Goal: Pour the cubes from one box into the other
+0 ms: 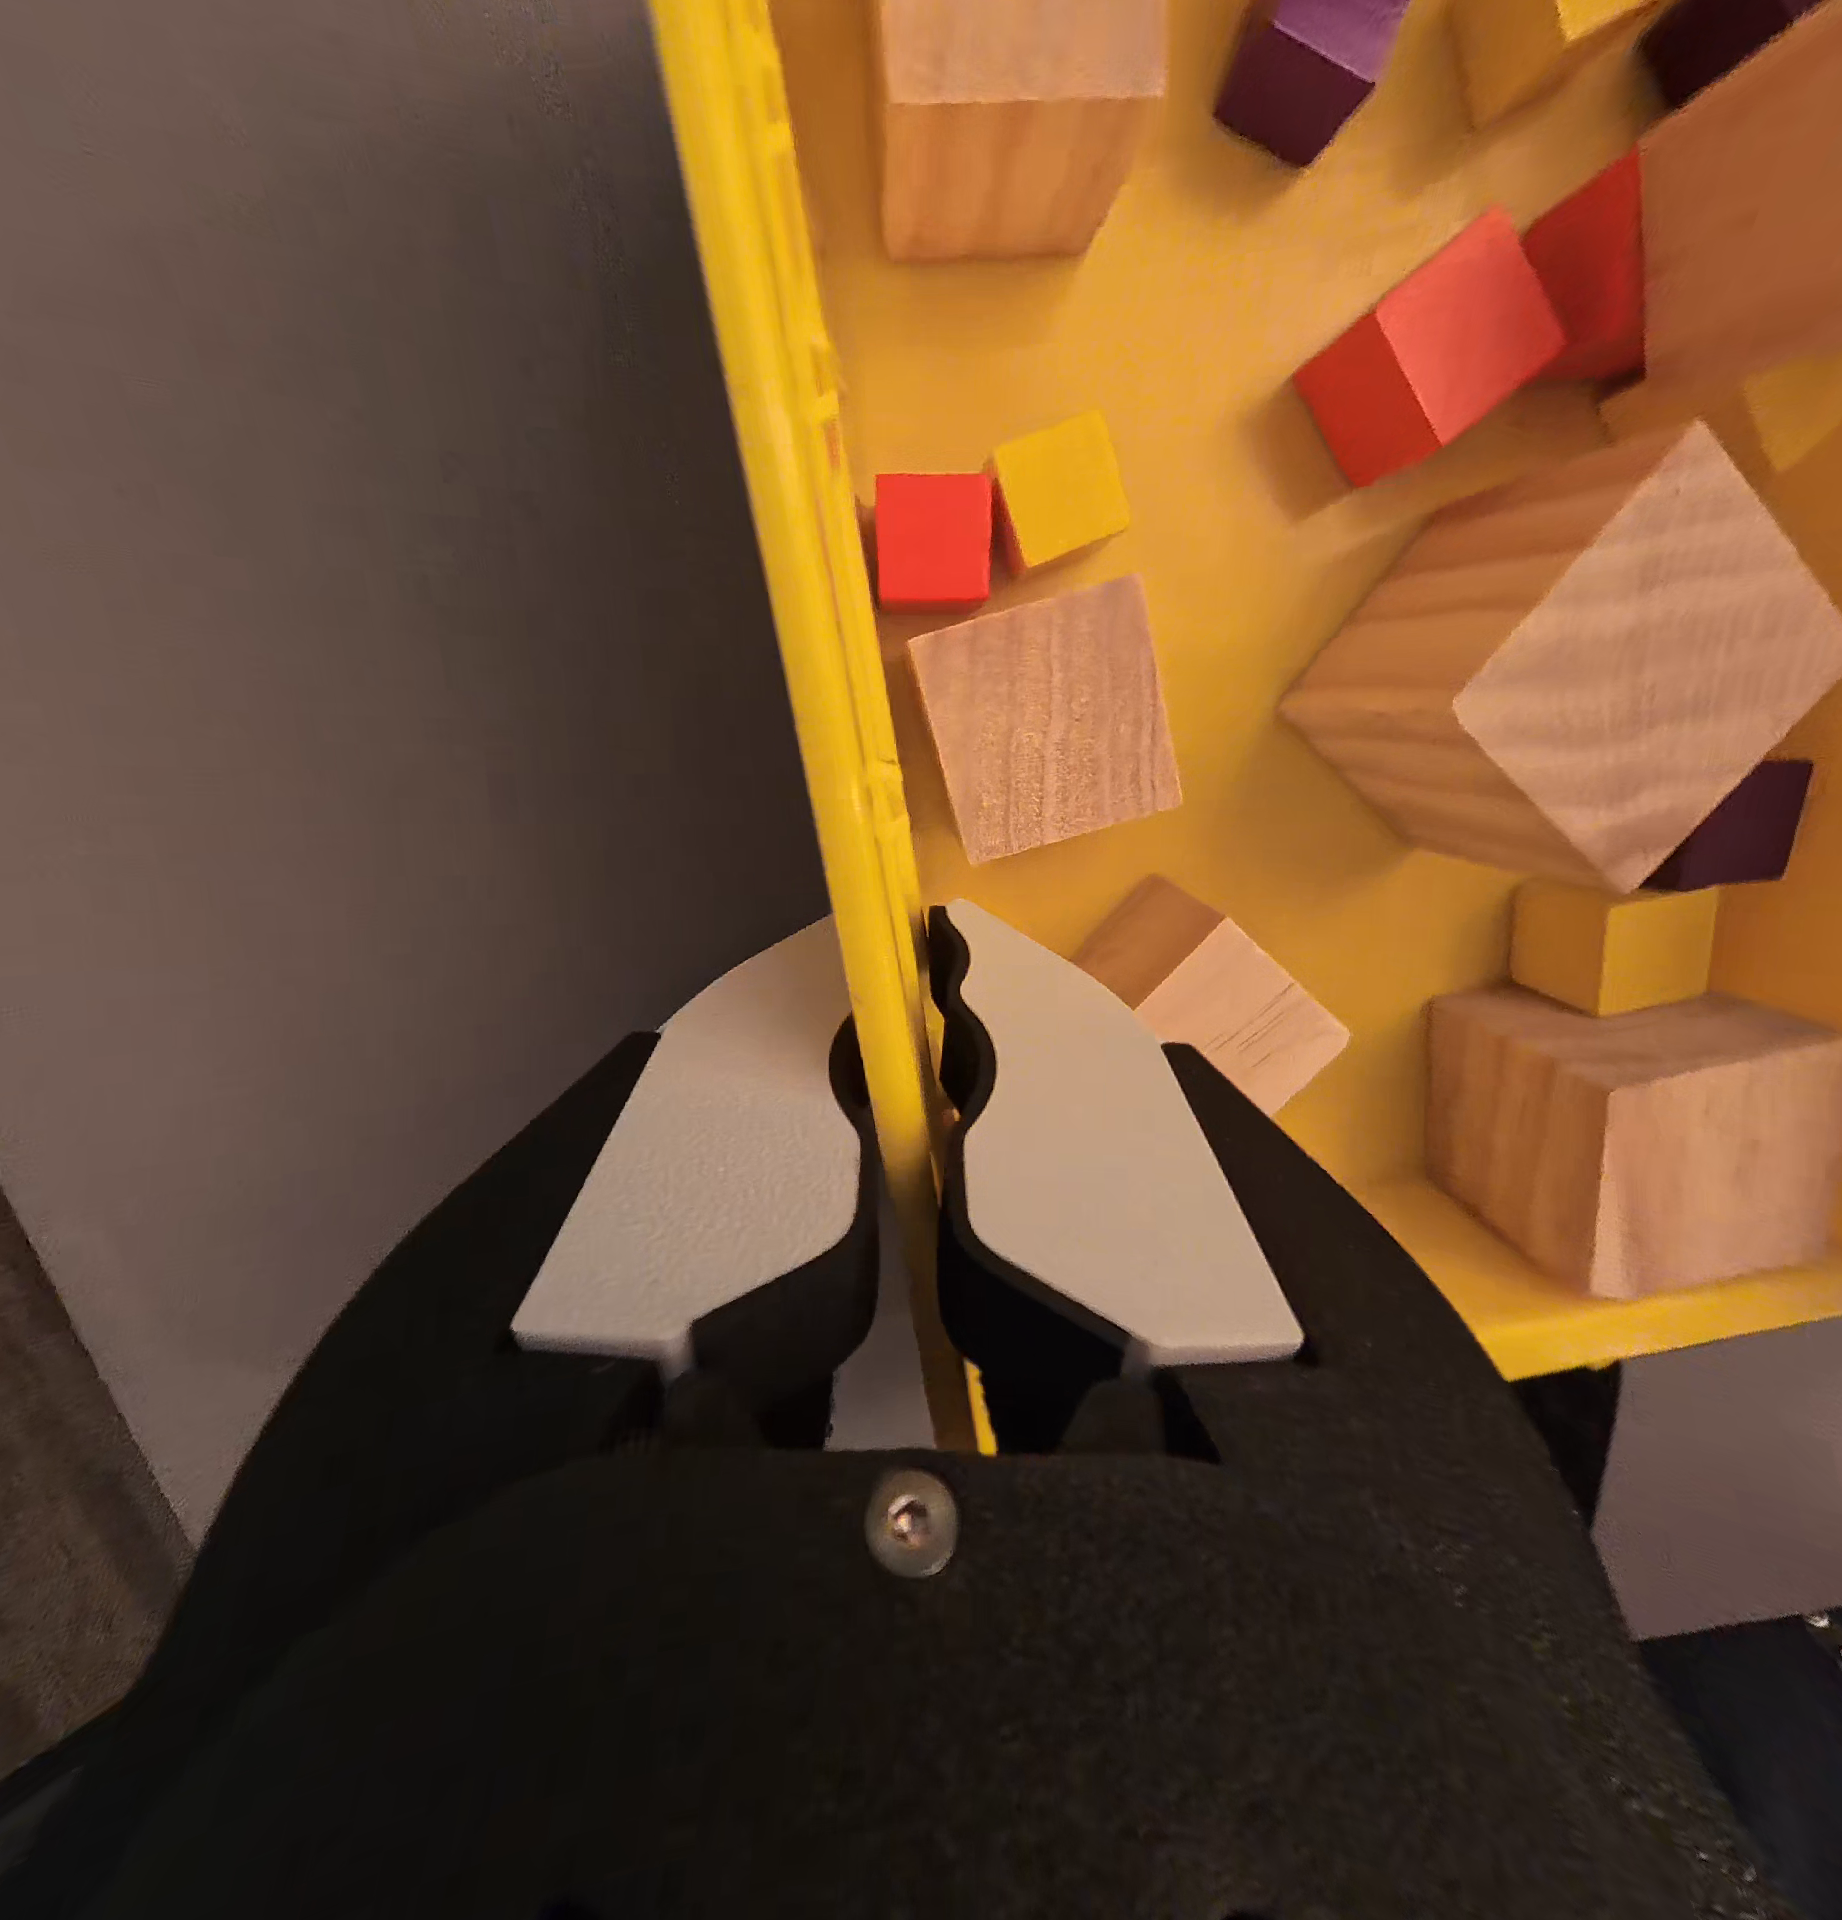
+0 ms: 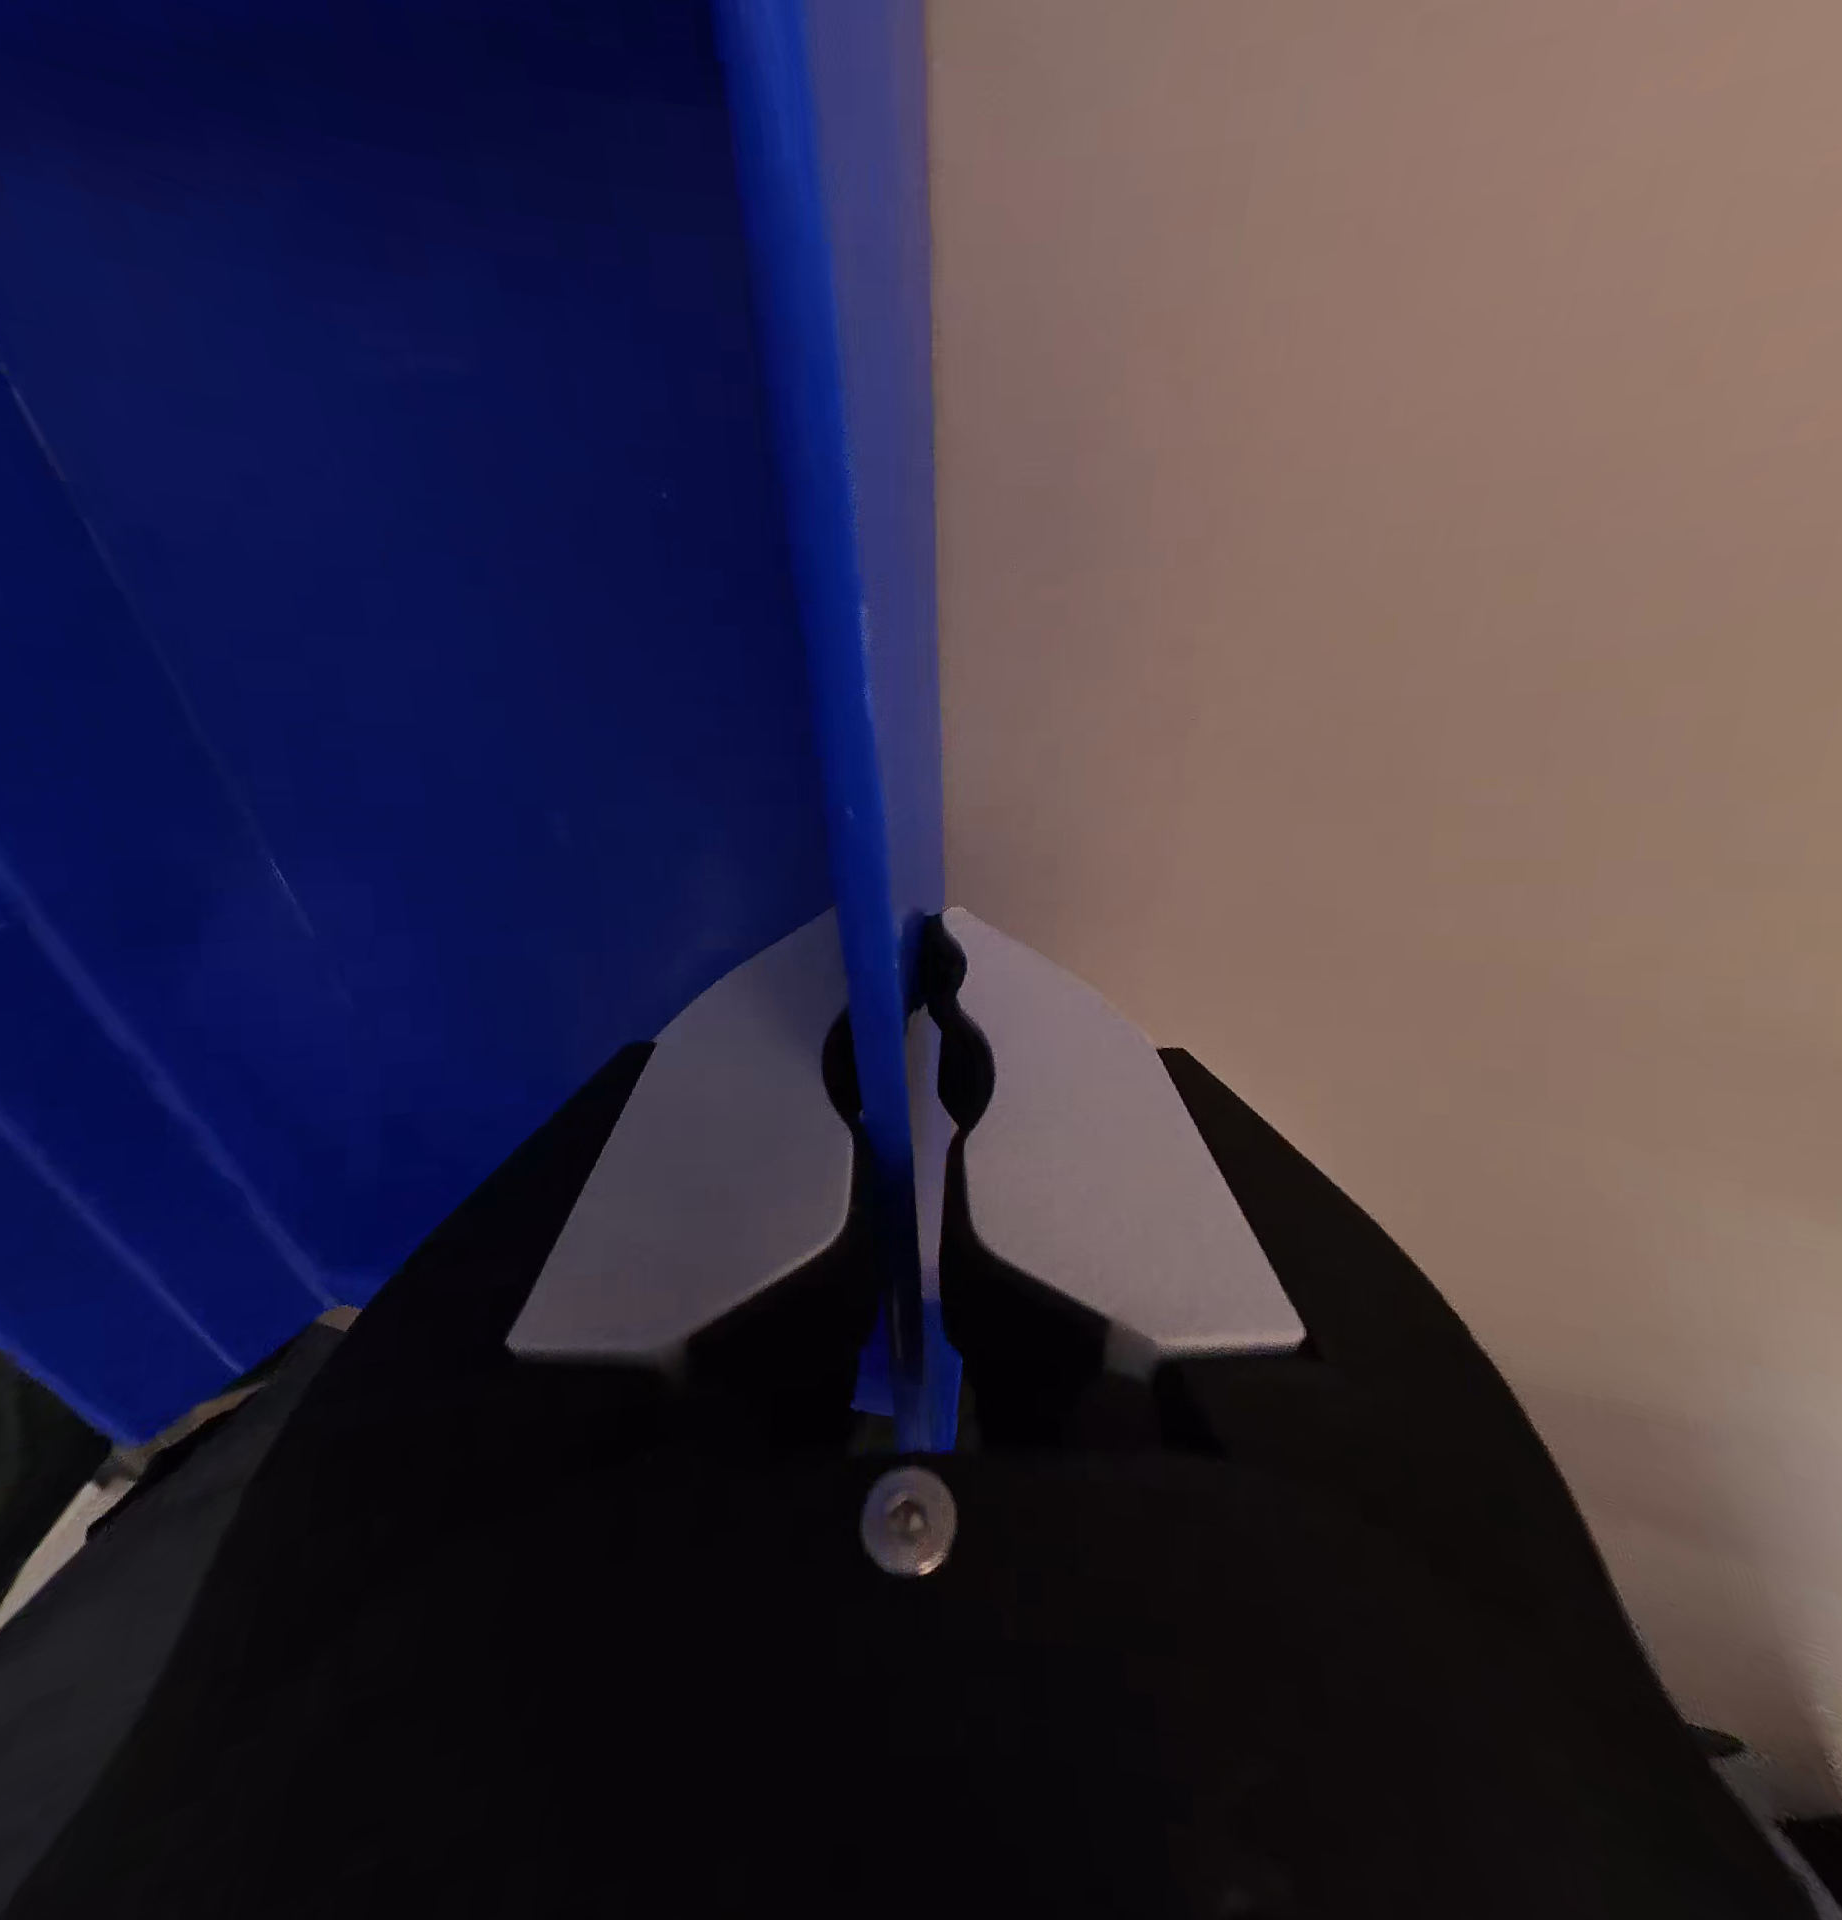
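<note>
Blue box (image 2: 377,623) interior partly cropped.

Yellow box (image 1: 1187,343), blue box (image 2: 377,623); cubes (image 1: 1042,717) pale wood (grained), red, yellow, purple; grey-and-black jaws

the right gripper (image 2: 904,1023) is clamped on the thin side wall of the blue box (image 2: 377,623), one grey finger (image 2: 730,1143) inside and the other outside (the rim runs straight up between them). what shows of the inside holds nothing. a plain beige wall (image 2: 1416,623) fills the right.
</note>
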